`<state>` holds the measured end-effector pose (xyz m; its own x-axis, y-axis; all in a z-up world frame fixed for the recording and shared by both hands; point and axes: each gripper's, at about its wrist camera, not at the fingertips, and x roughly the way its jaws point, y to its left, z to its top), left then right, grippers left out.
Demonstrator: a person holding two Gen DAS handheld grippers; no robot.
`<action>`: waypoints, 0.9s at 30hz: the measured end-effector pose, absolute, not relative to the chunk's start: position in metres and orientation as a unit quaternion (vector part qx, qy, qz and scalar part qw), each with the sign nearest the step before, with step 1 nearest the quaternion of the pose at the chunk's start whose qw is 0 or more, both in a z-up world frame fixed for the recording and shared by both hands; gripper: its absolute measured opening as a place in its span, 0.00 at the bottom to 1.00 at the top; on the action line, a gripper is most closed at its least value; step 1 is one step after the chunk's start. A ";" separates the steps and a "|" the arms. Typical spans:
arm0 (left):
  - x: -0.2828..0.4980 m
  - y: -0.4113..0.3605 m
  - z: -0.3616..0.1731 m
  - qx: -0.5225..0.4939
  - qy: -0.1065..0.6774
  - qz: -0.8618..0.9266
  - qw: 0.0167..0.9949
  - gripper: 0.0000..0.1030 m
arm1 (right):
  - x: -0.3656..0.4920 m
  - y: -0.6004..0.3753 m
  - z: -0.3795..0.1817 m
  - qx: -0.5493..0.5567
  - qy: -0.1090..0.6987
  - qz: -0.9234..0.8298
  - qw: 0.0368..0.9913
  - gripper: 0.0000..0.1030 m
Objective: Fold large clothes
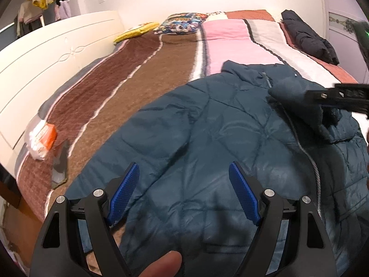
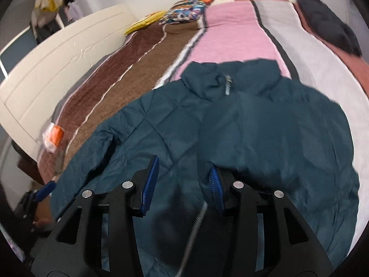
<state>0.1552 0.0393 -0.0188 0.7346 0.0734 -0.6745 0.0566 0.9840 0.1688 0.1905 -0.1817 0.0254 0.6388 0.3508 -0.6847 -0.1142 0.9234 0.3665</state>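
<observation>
Right wrist view: teal puffer jacket [image 2: 230, 127] lies on the striped bedspread [image 2: 143, 69], right sleeve looks folded across. Both grippers, left gripper [image 1: 184, 184] and right gripper [image 2: 184, 180], are open and empty. Next: grab the left sleeve.

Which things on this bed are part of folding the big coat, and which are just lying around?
Part of the job:
- teal puffer jacket, spread on the bed
- left gripper, open above it
- right gripper, open above it

Lying about:
- black coat
- yellow pillow
- patterned pillow
- orange-and-white packet
- striped blanket
</observation>
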 end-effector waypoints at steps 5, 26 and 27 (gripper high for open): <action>0.162 0.009 -0.011 0.106 0.346 -0.038 0.931 0.76 | 0.171 -0.210 0.023 0.175 0.408 0.158 0.882 0.48; 0.194 -0.209 -0.032 0.330 0.274 -0.213 0.878 0.74 | 0.078 -0.297 -0.009 0.252 0.403 0.087 0.875 0.49; 0.196 -0.214 -0.036 0.340 0.273 -0.212 0.875 0.63 | 0.076 -0.300 -0.011 0.256 0.403 0.084 0.875 0.49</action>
<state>0.1962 -0.2138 -0.0360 0.7610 -0.1860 -0.6216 0.5571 0.6783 0.4791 0.0764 -0.3002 -0.0110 0.6608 0.3537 -0.6620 0.0593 0.8547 0.5158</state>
